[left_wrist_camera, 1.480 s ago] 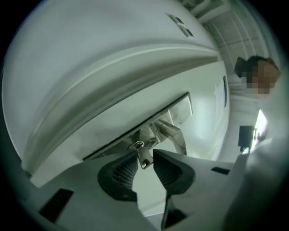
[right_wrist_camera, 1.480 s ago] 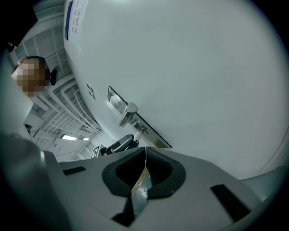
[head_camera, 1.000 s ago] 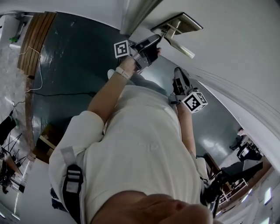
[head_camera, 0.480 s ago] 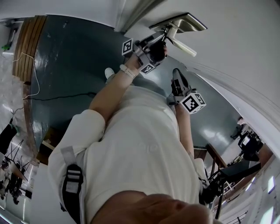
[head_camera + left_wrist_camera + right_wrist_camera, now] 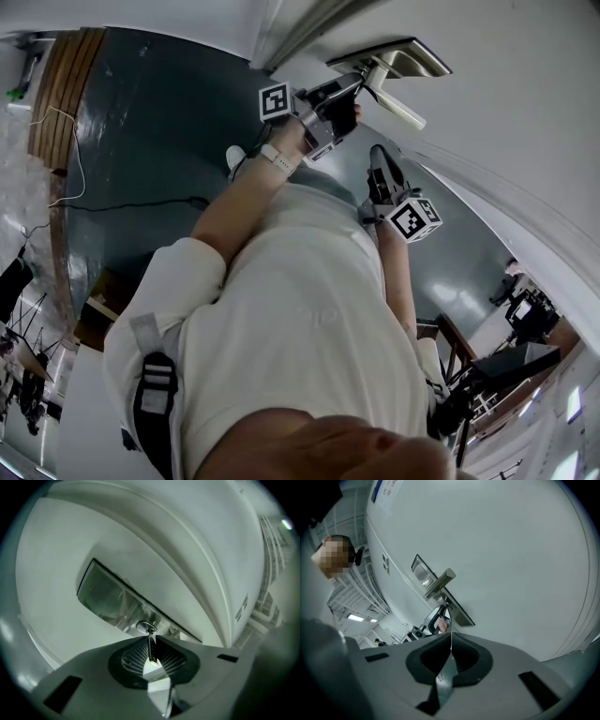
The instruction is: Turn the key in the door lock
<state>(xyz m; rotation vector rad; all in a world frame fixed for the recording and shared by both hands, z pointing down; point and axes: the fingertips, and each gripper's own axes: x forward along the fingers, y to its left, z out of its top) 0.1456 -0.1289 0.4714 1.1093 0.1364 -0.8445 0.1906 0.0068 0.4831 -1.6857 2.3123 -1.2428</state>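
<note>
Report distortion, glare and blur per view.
Head view: fisheye bows the white door; bottom foreground blurred. Left gripper view: dark vignette, sheen on the silver metal lock plate, small silver key sharp. Right gripper view: even light, dark corners.

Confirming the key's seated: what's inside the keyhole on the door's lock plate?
The key stands in the keyhole, gripped by the left gripper, whose jaws have just been closing on it. Its blade inside is hidden.
</note>
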